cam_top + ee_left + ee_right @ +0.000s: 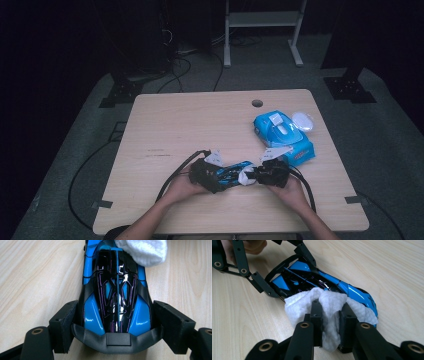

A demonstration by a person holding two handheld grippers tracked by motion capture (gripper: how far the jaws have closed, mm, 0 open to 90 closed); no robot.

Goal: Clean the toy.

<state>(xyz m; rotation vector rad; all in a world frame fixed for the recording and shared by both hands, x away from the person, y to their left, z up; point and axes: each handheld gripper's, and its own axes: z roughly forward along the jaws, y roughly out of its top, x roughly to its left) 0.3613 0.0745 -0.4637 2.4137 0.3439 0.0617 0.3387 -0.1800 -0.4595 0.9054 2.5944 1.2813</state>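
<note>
Black two-jaw left tool (226, 176), right tool (254, 175), brass-coloured pivot rivets, black trailing cables, bare forearms

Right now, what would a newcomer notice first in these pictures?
A glossy blue and black toy car lies near the front of the table, flanked by the left claw. The right claw pinches a white cloth against it. A blue package lies behind, to the right.

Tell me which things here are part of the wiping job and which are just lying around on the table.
In use:
- blue and black toy car, clamped by the left gripper
- white cloth, pinched in the right gripper and lying on the car

Lying about:
- blue package at the table's right
- white oval thing beside it
</note>
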